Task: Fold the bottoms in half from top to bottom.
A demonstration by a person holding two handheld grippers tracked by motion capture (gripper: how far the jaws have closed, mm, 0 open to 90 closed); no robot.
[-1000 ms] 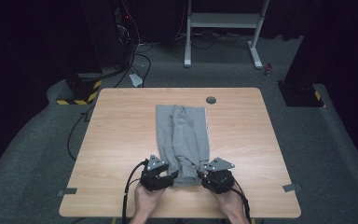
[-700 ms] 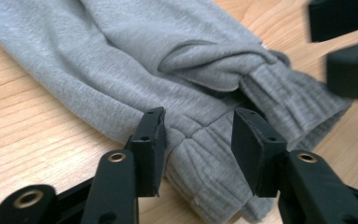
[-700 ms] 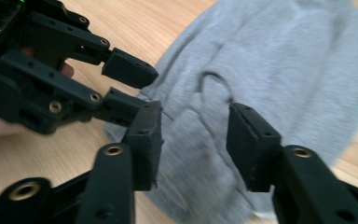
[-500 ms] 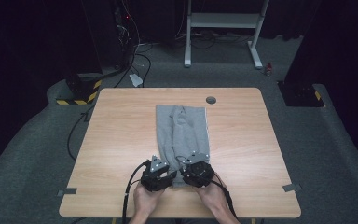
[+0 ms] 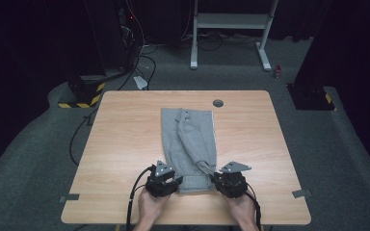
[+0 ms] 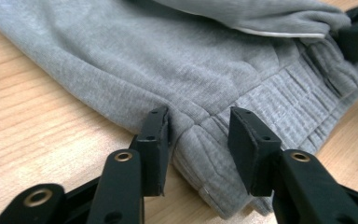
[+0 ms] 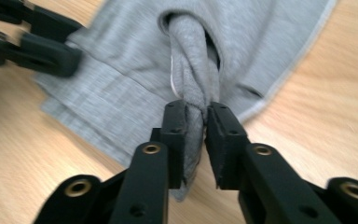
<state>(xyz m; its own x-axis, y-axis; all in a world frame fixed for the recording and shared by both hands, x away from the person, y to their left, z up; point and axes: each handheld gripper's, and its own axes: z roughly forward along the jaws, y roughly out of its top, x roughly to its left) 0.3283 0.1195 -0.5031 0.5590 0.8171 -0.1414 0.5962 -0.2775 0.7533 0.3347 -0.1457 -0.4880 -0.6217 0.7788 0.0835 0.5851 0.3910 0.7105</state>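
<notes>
Grey trousers (image 7: 121,93) fold pinched inside right claw (image 7: 196,122).

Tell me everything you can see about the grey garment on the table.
The grey garment looks like soft sweatshirt-type knit with a ribbed band along its near edge. It lies folded lengthwise, mostly flat, in the middle of the wooden table, with a folded-over layer on top. The right gripper pinches a twisted bunch of its fabric; the left gripper stands open around the near left corner of the band.
</notes>
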